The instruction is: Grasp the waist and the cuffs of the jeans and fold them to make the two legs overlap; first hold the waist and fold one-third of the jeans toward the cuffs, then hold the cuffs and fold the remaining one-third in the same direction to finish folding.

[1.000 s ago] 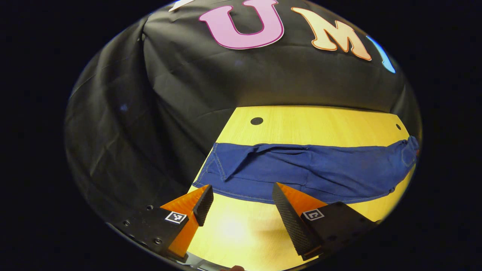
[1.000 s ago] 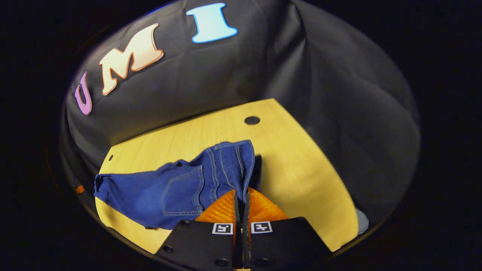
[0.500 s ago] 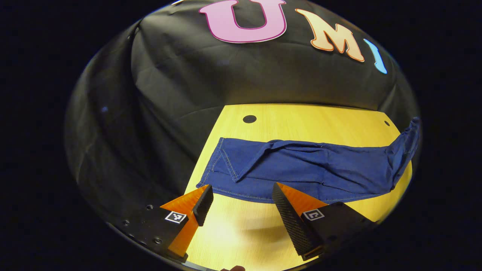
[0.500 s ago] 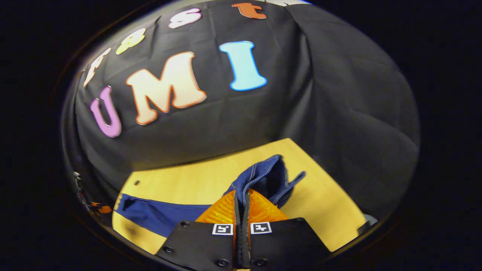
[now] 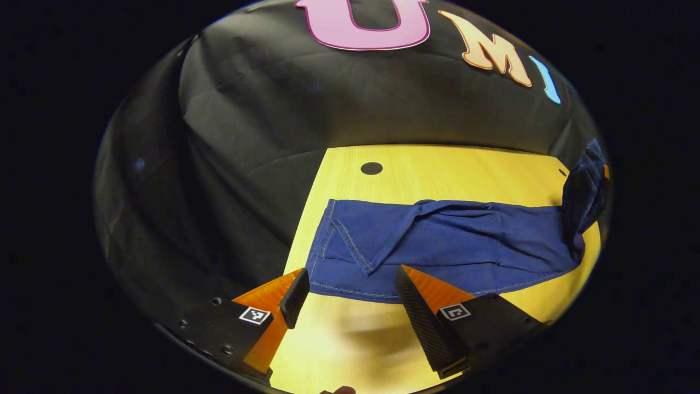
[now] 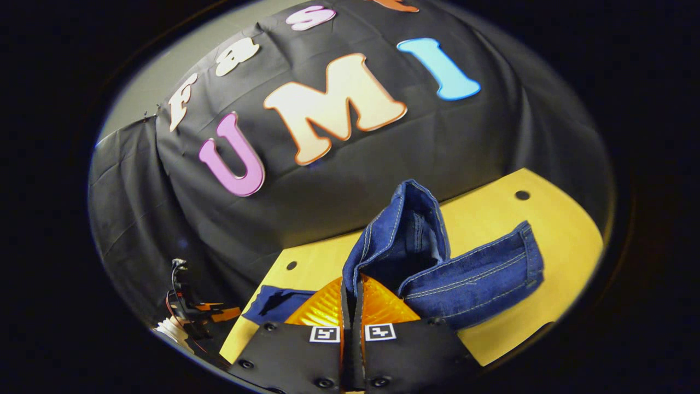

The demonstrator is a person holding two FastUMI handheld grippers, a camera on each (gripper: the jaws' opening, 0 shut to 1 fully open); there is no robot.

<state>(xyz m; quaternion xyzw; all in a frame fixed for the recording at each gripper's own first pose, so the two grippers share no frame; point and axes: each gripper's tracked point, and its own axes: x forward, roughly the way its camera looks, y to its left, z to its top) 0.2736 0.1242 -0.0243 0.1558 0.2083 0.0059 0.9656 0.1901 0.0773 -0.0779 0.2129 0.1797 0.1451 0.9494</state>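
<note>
Ahead of the left gripper [image 5: 350, 298], whose fingers stand wide apart with nothing between them, the jeans [image 5: 437, 246] lie stretched across the wooden table [image 5: 437, 164], the cuffs [image 5: 328, 241] nearest, just beyond its fingertips. Farther right, the waist [image 5: 585, 189] rises off the table. In the right gripper view, the right gripper [image 6: 351, 295] is clamped on that waist [image 6: 404, 241], which bunches up above its fingers, the waistband drooping to its right.

Jeans [image 5: 448, 246] lie across the table [image 5: 437, 164], ahead of left gripper [image 5: 350, 298]
</note>
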